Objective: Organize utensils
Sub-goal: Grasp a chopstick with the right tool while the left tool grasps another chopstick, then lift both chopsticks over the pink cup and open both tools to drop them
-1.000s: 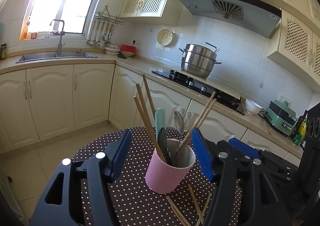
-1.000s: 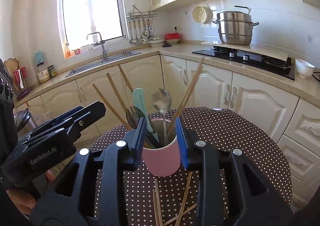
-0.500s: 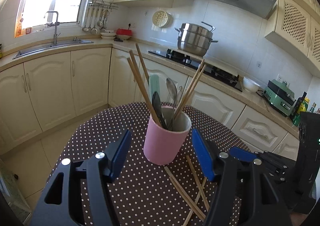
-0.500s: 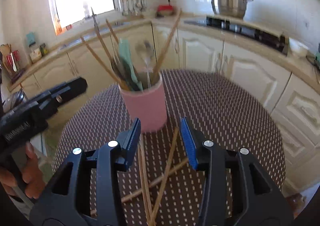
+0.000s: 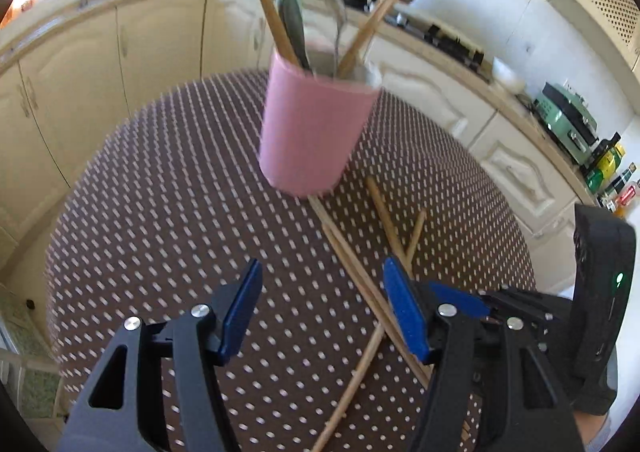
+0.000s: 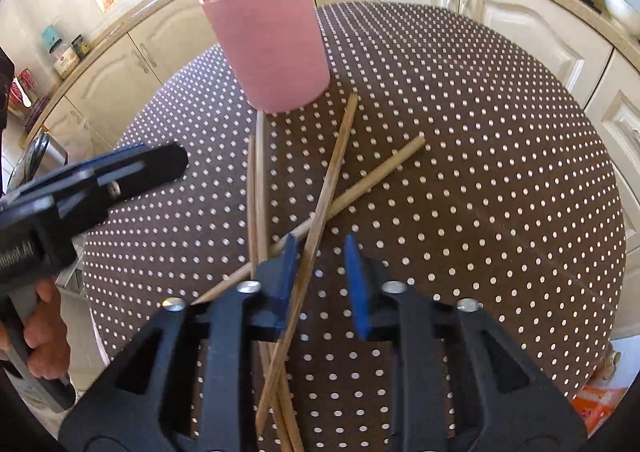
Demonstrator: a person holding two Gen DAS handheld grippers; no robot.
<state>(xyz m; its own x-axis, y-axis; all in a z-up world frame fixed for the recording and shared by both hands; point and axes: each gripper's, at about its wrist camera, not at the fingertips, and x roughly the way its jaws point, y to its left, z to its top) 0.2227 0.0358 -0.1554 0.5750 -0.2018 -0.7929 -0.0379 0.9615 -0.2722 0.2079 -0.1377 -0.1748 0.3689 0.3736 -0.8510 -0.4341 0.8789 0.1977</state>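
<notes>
A: Seen on the round table with the brown white-dotted cloth?
B: A tall pink cylindrical cup, upright near the far side, filled with wooden chopsticks, a mint-green handle and metal spoons. Four loose wooden chopsticks flat on the cloth just in front of the cup, crossing each other.

A: State of the right gripper?
B: Pointing down over the crossing sticks, blue pads closing. One long chopstick between the pads, close to the left pad; pads not pressing on it from both sides.

A: And the left gripper?
B: Released, blue pads wide apart, above bare cloth, with the pile of chopsticks under its right finger. Nothing grasped. Visible also in the right wrist view, at the left edge, with a hand around its grip.

A: Sharpness?
B: Left wrist view blurred.
</notes>
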